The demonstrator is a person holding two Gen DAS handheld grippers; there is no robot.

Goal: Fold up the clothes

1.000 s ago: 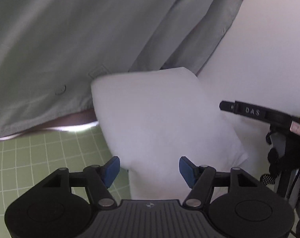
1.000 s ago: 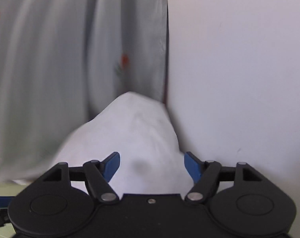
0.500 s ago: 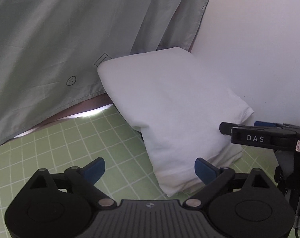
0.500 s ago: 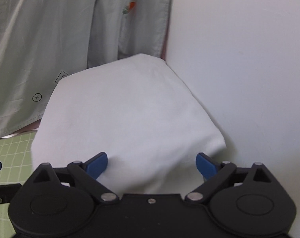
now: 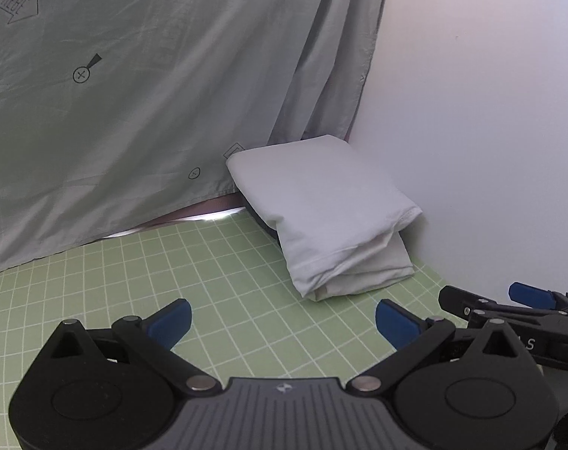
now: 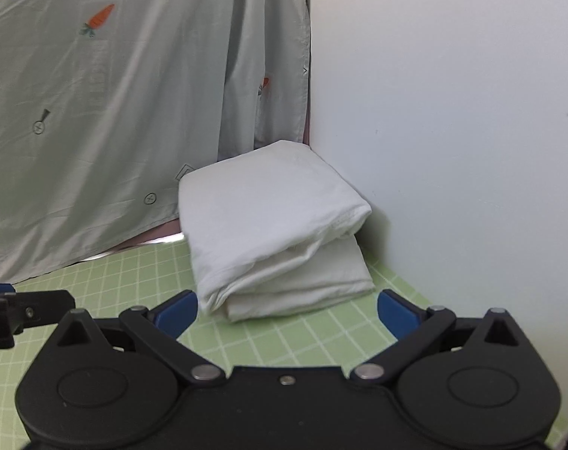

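Note:
A folded white garment (image 5: 328, 210) lies in a thick stack on the green grid mat (image 5: 171, 270), in the far right corner against the wall. It also shows in the right wrist view (image 6: 272, 225). My left gripper (image 5: 284, 322) is open and empty, above the mat a short way in front of the garment. My right gripper (image 6: 287, 309) is open and empty, just in front of the garment's near edge. The right gripper's fingers (image 5: 527, 296) show at the right edge of the left wrist view.
A pale green curtain (image 5: 152, 93) with carrot prints hangs behind the mat and reaches its back edge. A white wall (image 6: 452, 131) stands along the mat's right side, touching the garment. Bare mat (image 6: 107, 281) lies to the left of the garment.
Both grippers have opened wider and drawn back from the folded garment, which now rests on the mat in the corner. More of the mat and curtain shows.

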